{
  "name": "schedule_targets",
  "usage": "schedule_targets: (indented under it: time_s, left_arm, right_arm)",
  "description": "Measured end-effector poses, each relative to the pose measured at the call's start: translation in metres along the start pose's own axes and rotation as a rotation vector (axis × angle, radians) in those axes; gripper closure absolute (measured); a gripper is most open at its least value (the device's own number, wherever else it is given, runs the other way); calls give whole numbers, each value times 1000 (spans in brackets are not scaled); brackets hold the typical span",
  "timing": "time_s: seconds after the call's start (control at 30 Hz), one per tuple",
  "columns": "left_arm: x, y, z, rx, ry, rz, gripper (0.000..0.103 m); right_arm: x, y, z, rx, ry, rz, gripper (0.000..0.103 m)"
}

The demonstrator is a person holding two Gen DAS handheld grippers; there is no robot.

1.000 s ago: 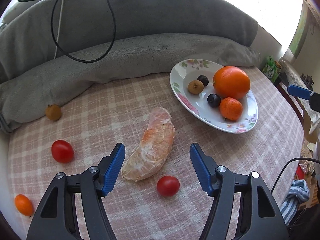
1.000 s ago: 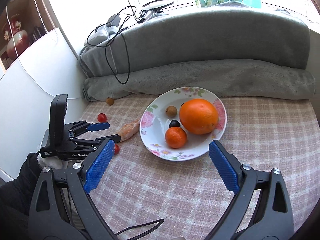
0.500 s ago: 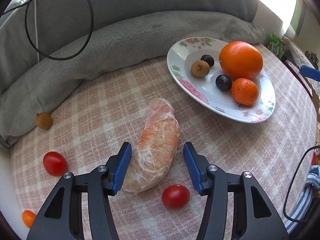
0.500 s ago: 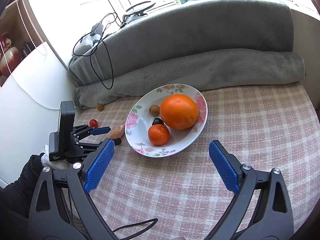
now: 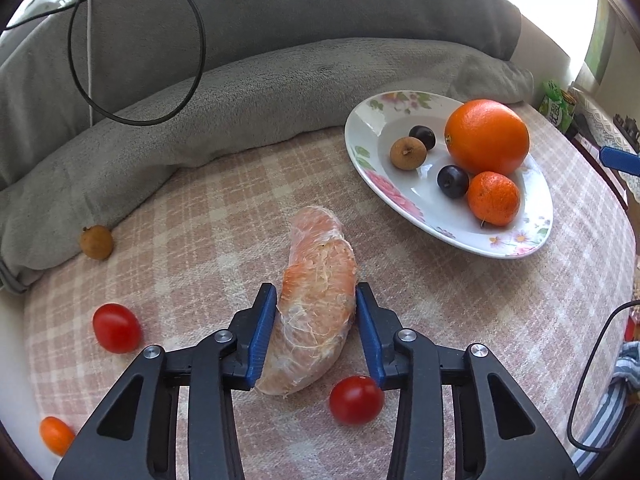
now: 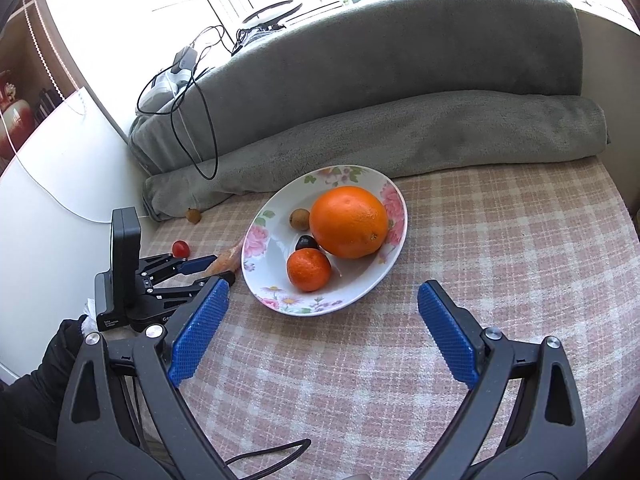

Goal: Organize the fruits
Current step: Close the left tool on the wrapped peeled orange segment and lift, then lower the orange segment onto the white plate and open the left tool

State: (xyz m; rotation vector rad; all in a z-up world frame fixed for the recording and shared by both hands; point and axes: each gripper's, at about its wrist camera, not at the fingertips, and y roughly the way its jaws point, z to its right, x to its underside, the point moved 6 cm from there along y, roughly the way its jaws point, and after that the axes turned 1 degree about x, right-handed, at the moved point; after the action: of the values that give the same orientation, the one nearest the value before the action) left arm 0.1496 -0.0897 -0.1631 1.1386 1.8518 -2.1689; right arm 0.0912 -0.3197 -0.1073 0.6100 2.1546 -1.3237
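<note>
A peeled, membrane-covered citrus segment point(image 5: 316, 240) lies on the checked cloth. My left gripper point(image 5: 315, 291) straddles its near half; the jaws are closing and both blue pads touch its sides. In the right wrist view the same gripper point(image 6: 208, 268) sits left of the plate with the segment point(image 6: 230, 258) between its tips. The flowered plate point(image 5: 372, 120) holds a big orange point(image 5: 486, 136), a mandarin point(image 5: 494, 199), two dark plums and a brown fruit. My right gripper point(image 6: 324, 289) hangs open just before the plate point(image 6: 280, 304), with nothing between its fingers.
Loose on the cloth are two cherry tomatoes point(image 5: 356, 399) point(image 5: 117, 328), a brown fruit point(image 5: 96, 242) by the grey blanket roll point(image 5: 240, 112), and a small orange fruit point(image 5: 56, 434) at the near left edge. A black cable point(image 5: 196, 40) drapes over the blanket.
My left gripper has moved forward over the segment and its jaws have narrowed from wide apart to touching the segment's sides. The right gripper stays wide open, its view rolled slightly.
</note>
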Motion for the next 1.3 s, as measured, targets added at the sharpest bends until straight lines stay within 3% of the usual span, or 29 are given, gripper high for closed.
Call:
schedule_targets:
  time_s: [0.5, 1.3]
  left_arm:
    - [-5, -29, -9, 1, -73, 93, 66]
    - [-60, -27, 42, 85, -75, 187, 66]
  right_arm:
    - [7, -6, -5, 4, -7, 11, 6]
    - [10, -18, 11, 13, 6, 27, 6]
